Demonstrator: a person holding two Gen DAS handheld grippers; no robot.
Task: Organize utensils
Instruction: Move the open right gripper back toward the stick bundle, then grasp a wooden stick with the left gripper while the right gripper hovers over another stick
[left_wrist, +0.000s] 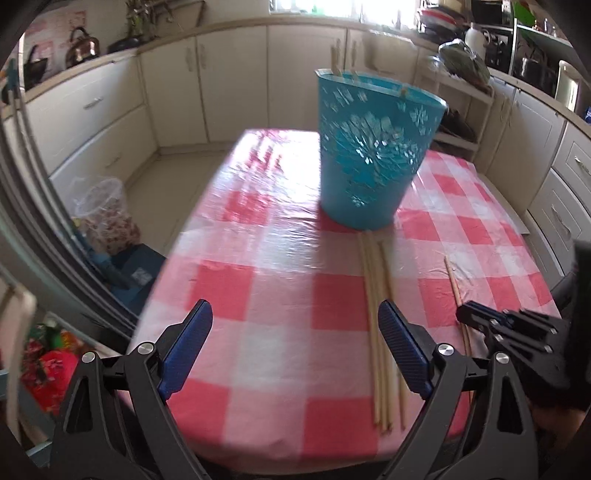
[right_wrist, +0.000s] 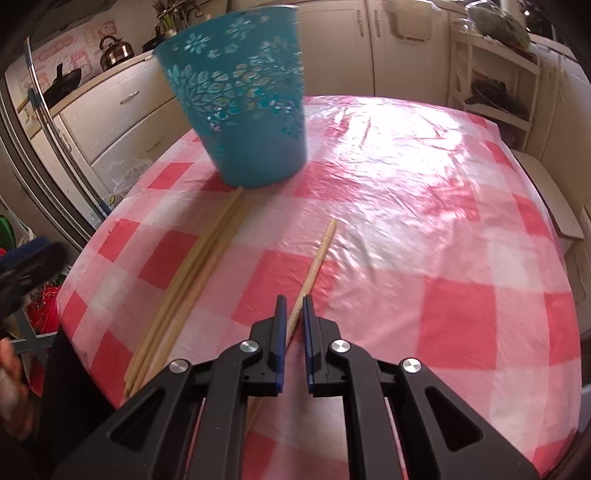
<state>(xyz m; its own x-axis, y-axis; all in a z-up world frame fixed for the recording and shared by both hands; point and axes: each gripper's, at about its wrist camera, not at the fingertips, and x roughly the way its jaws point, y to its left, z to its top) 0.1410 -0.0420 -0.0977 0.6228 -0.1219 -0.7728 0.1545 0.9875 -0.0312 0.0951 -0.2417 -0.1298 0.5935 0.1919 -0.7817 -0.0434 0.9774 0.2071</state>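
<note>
A teal cut-out plastic holder (left_wrist: 373, 147) stands on the red-and-white checked table (left_wrist: 258, 295), with chopstick tips showing over its rim. A bundle of pale chopsticks (left_wrist: 380, 325) lies in front of it. My left gripper (left_wrist: 295, 332) is open and empty above the table, left of the bundle. In the right wrist view the holder (right_wrist: 243, 99) is at the far left, the bundle (right_wrist: 192, 273) lies left of my right gripper (right_wrist: 293, 306). That gripper is shut on a single chopstick (right_wrist: 317, 254) lying on the cloth. The right gripper also shows in the left wrist view (left_wrist: 480, 321).
Cream kitchen cabinets (left_wrist: 236, 81) run behind the table. A clear bin with a plastic bag (left_wrist: 103, 214) stands on the floor at the left. A shelf rack (right_wrist: 495, 81) stands at the back right. The table's near edge (left_wrist: 295, 458) is just below the grippers.
</note>
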